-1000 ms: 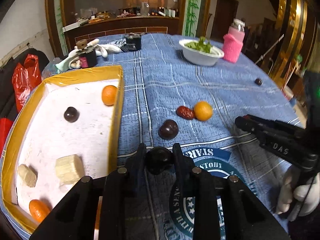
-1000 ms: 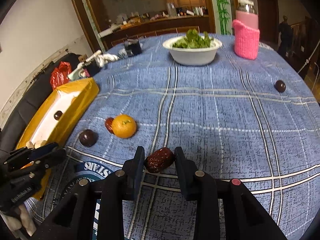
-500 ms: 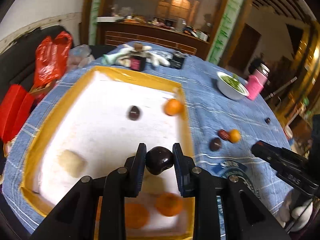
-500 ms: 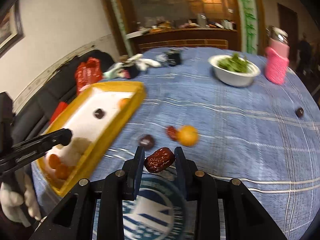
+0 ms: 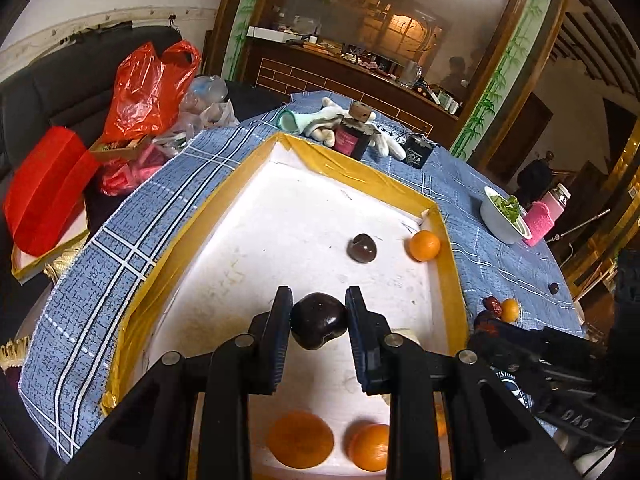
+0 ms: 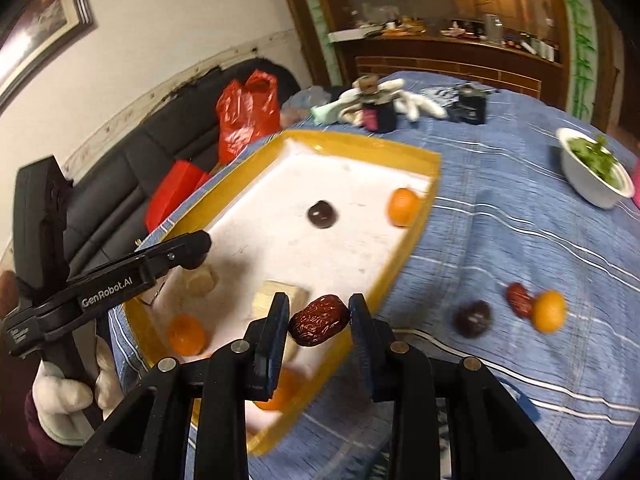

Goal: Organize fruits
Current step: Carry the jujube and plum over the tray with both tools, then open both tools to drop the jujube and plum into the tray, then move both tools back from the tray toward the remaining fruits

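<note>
Orange fruit [image 5: 300, 439] half hidden behind left gripper [image 5: 319, 322].

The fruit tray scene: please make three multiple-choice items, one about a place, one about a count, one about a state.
1. Where is the dark round fruit held by the left claw?
A. above the yellow-rimmed tray
B. above the white bowl
C. above the red bag

2. How many fruits lie together on the blue cloth in the right wrist view?
A. one
B. three
C. six

3. What is the state of the right claw?
A. open and empty
B. shut on an orange
C. shut on the red date

Answers: 1 A, the tray's white floor lies behind the fruit. 2 B, a dark fruit, a red date on the cloth and an orange lie there. 3 C, both fingers press the wrinkled date.
</note>
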Tool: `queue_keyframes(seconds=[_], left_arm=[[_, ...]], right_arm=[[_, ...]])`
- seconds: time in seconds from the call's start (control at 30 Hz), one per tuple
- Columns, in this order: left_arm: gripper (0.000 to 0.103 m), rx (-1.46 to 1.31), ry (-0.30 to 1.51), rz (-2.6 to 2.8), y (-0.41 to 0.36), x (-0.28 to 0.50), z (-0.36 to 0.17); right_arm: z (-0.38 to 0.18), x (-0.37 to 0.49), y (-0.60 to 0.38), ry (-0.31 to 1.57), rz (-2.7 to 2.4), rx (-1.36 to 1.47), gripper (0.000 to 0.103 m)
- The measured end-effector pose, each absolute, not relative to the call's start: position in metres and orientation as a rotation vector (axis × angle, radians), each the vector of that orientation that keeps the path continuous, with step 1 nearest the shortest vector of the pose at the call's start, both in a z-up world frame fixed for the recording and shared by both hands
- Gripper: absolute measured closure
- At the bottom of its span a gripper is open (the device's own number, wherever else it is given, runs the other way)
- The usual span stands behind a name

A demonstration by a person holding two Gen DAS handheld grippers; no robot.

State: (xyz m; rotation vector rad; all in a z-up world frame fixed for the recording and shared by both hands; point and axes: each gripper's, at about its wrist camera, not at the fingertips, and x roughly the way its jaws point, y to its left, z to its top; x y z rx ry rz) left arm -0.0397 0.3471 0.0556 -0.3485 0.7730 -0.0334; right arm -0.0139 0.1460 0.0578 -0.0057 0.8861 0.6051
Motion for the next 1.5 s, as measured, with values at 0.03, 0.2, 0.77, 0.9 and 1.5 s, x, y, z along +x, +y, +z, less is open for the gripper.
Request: queue_keyframes(seconds=[0.03, 0.2, 0.77, 0.9, 1.5], left_arm=[[0.077, -0.352, 0.773, -0.032, 0.348, -0.039, 0.055], [0.077, -0.367, 0.775, -0.027, 0.356, -0.041, 0.051], [0.024, -0.374, 0.738, -0.002, 0.348, -0.061, 0.071], [0.02, -0.311, 0.729, -0.041, 0.318, -0.071, 0.08], [0.02, 0.02, 0.681, -0.149, 0.192, -0.128, 0.105]], right_arm=[[0.055, -0.012, 0.152, 0.89, 0.604, -0.018, 0.069], [0.046, 0.0, 0.175, 0.897, 0.58, -0.069, 0.069], [0.06, -0.008, 0.148, 0.839, 0.514, 0.014, 0.039], [0.065, -0.026, 0.117, 0.819, 0.478, 0.076, 0.038], [0.057, -0.094, -0.014, 0.77, 0.281, 0.385, 0.031]])
